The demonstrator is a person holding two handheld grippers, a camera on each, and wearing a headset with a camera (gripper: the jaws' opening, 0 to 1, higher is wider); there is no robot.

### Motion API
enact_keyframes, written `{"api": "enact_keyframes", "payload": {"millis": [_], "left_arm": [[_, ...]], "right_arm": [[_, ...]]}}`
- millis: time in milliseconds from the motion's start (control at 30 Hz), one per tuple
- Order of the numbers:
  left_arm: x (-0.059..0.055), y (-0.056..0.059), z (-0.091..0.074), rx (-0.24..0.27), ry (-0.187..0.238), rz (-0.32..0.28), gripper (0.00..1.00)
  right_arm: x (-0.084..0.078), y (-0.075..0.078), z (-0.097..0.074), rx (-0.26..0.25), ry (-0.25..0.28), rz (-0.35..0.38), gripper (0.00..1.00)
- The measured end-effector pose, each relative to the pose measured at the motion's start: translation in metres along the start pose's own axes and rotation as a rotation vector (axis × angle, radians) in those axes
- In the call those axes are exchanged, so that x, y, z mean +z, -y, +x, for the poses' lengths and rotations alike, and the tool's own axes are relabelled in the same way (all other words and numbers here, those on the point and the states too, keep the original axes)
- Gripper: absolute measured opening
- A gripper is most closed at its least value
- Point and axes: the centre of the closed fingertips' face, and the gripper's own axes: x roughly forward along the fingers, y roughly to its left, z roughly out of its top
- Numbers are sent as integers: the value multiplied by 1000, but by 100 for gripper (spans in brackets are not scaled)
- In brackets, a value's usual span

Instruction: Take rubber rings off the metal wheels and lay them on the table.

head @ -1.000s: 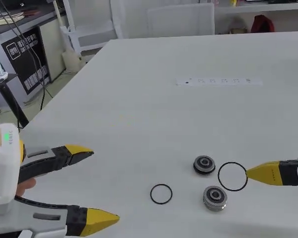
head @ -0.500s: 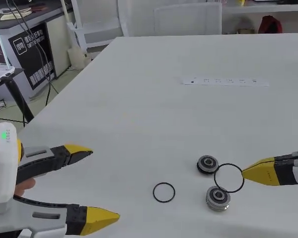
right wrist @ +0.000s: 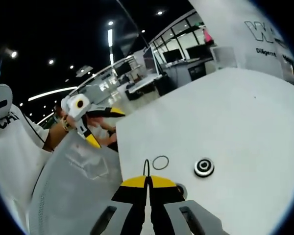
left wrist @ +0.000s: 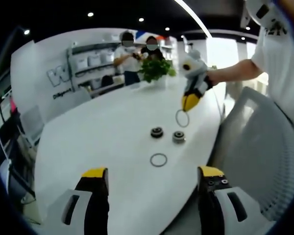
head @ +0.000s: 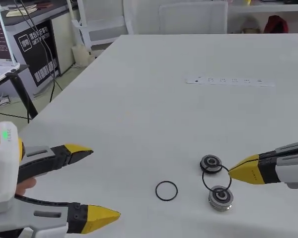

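Head view: the right gripper point(head: 232, 171) has its yellow-tipped jaws pressed together on a thin black rubber ring point(head: 203, 179). The ring hangs from the tip as a round loop between the two metal wheels. The far wheel point(head: 211, 163) and the near wheel point(head: 221, 197) are small grey discs with dark centres. They lie flat on the smooth white worktop point(head: 154, 99), well in from its left edge. A second ring point(head: 157, 191), equally thin and black, lies flat just left of the wheels. The left gripper point(head: 97, 182) is spread wide and touches nothing. A flat white power strip point(head: 230, 81) lies toward the far edge.

Left gripper view: the left gripper point(left wrist: 152, 172) has its two jaws far apart and empty, near the worktop's edge. Beyond it, the right gripper point(left wrist: 191, 100) dangles the rubber ring point(left wrist: 176, 118) from its closed tip. The far wheel point(left wrist: 157, 132), near wheel point(left wrist: 179, 137) and second ring point(left wrist: 158, 155) lie in front of that.

Right gripper view: the right gripper point(right wrist: 147, 179) is clamped shut, and the rubber ring point(right wrist: 146, 166) shows edge-on as a dark line rising from the tips. The far wheel point(right wrist: 204, 167) has a shiny rim. The near wheel point(right wrist: 182, 189) is partly hidden beside the jaw.
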Motion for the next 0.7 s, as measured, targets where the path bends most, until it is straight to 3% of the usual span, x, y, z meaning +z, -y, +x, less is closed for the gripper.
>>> {"api": "enact_keyframes", "payload": {"millis": [700], "left_arm": [[1, 2, -1, 9, 7, -5, 75]], "right_arm": [[-10, 11, 40, -12, -98, -101, 0]]}}
